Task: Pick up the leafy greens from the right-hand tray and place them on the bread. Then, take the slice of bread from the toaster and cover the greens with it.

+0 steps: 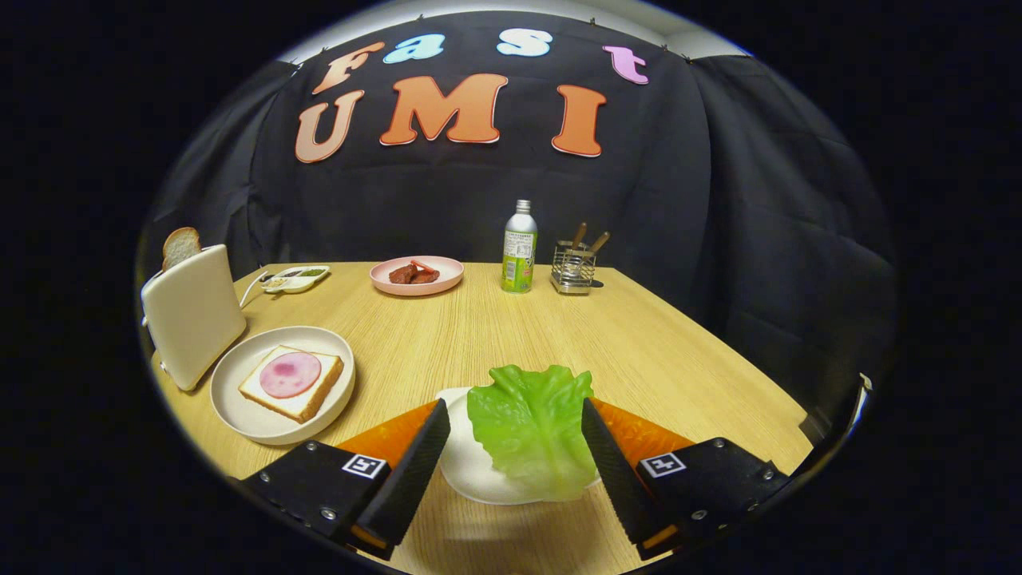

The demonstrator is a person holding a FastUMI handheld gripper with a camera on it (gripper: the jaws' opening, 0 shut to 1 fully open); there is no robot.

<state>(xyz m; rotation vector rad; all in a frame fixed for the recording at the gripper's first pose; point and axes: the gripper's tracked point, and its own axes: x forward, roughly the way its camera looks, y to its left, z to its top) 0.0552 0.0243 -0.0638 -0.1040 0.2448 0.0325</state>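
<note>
Gripper: we see the gripper [516, 435] with fingers spread, the lettuce leaf [532, 427] standing between them; we cannot tell if either finger touches it.
Near plate: a white plate [467, 471] lies under the leaf.
Round plate: the plate [239, 403] holds a bread slice [307, 399] topped with ham [290, 374].
Toaster: the toaster [192, 314] holds a bread slice [180, 245] sticking up.
Pink plate: the pink plate [443, 279] holds red-brown pieces.
Bottle: the bottle [520, 247] bears a label too small for us to read.
Rack: the wire rack [573, 271] holds wooden-handled utensils.
Bench: the bench [679, 359] carries all.

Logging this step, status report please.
Gripper open, straddling green lettuce leaf over small white tray. Ham-topped bread slice waits on round plate. Nothing between.
</note>
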